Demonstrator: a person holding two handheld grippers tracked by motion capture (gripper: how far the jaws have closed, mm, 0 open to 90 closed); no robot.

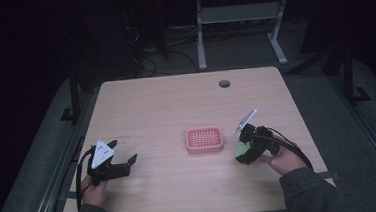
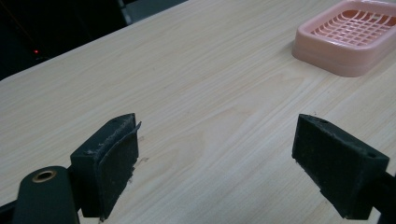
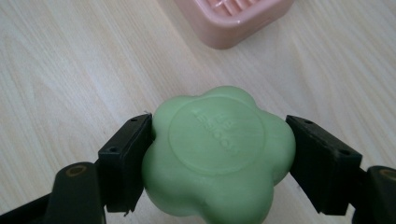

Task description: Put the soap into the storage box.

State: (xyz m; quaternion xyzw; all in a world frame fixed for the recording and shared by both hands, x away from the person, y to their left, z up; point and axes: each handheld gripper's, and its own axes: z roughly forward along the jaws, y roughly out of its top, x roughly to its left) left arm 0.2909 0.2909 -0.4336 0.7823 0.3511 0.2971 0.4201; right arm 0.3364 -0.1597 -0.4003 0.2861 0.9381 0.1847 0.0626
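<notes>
A green flower-shaped soap (image 3: 217,149) sits between the jaws of my right gripper (image 3: 219,156), which is shut on it just right of the pink slotted soap dish (image 1: 205,139). The soap (image 1: 241,150) shows as a green patch under the right gripper (image 1: 243,151) in the high view. The dish (image 3: 233,18) lies a short way ahead of the soap and holds nothing. My left gripper (image 1: 124,151) rests at the table's left front, open, with bare wood between its pads (image 2: 114,163). The dish (image 2: 352,37) lies off to its right.
The light wooden table (image 1: 176,107) has a round cable hole (image 1: 224,83) near its far edge. Behind the table stand a desk frame (image 1: 240,22) and loose cables on a dark floor.
</notes>
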